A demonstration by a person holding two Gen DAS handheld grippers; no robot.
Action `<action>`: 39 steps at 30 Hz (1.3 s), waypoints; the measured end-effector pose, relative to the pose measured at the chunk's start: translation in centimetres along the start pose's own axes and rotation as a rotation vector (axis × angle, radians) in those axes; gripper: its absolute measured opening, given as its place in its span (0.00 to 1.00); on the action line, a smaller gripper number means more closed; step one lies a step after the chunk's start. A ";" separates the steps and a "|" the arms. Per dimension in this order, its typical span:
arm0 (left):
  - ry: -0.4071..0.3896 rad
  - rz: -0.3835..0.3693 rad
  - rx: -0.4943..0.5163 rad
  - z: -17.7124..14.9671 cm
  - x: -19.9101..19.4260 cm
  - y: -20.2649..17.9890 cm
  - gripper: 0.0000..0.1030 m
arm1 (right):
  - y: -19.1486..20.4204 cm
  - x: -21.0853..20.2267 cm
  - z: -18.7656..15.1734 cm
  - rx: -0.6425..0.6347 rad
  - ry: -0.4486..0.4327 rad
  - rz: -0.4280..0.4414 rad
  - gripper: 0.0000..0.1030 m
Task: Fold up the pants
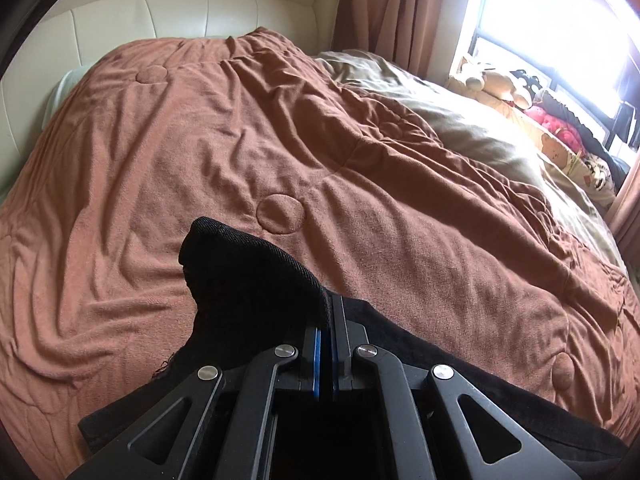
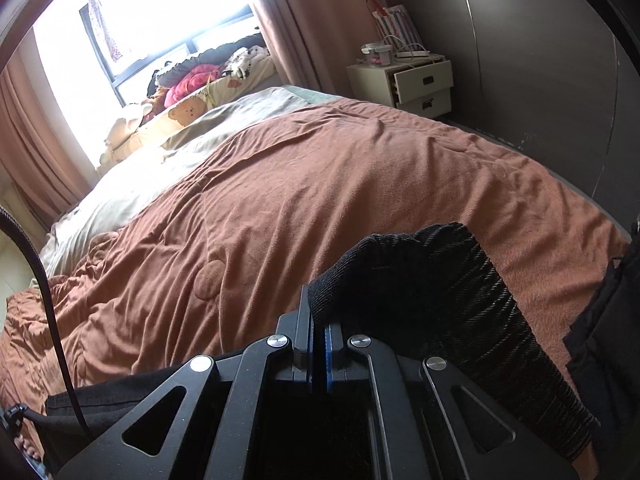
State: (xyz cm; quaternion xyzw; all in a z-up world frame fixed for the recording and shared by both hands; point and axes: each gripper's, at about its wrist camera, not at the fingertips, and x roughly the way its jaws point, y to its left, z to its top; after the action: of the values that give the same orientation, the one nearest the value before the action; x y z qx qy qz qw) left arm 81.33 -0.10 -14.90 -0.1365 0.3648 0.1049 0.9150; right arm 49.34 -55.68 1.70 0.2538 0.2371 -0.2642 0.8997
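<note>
The black pants [image 1: 248,276] are held up over the brown blanket [image 1: 240,140] on the bed. My left gripper [image 1: 329,312] is shut on a corner of the pants, with cloth folded over its left finger and more hanging below. My right gripper [image 2: 318,316] is shut on the ribbed waistband of the pants [image 2: 432,280], which bulges over its right finger. The rest of the pants hangs under both grippers and is mostly hidden. The brown blanket [image 2: 320,184] also fills the right wrist view.
A cream headboard [image 1: 160,12] stands at the bed's far end. A beige quilt [image 1: 460,120], soft toys [image 1: 496,80] and a bright window lie along one side. A white nightstand [image 2: 408,80] with open drawers and a grey wardrobe [image 2: 540,60] stand beyond the bed. A black cable [image 2: 36,264] hangs left.
</note>
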 end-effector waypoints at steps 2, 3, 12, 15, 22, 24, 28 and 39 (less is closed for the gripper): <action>0.004 0.009 0.002 0.2 0.9 -0.2 0.03 | 0.8 0.6 0.3 -0.024 -0.008 -0.008 0.01; 0.002 0.017 0.008 0.3 1.3 -0.5 0.03 | 1.2 0.8 0.5 -0.032 -0.012 -0.013 0.01; 0.045 0.045 0.084 0.7 5.2 -3.2 0.06 | 2.4 5.2 0.3 -0.070 -0.008 -0.078 0.01; 0.054 0.054 0.132 0.2 5.2 -3.4 0.40 | 2.3 6.6 -0.1 -0.050 0.037 -0.077 0.04; 0.005 0.035 0.164 -0.3 1.2 -1.1 0.78 | 1.4 3.2 0.0 -0.085 0.025 -0.012 0.83; 0.011 0.041 0.156 -0.5 0.1 -0.1 0.78 | 1.1 1.5 -0.1 -0.106 0.015 -0.016 0.83; 0.007 0.050 0.154 -1.0 -2.9 1.8 0.78 | 0.6 -1.7 -1.5 -0.116 0.040 0.019 0.83; 0.013 0.036 0.119 -2.6 -10.6 6.0 0.78 | -1.5 -10.0 -6.8 -0.177 0.111 0.046 0.83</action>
State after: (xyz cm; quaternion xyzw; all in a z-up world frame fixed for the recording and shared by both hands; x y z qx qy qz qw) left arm 70.32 3.72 -10.36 -0.0759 0.3788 0.0988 0.9171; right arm 39.00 -49.31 1.62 0.1932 0.3032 -0.2070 0.9099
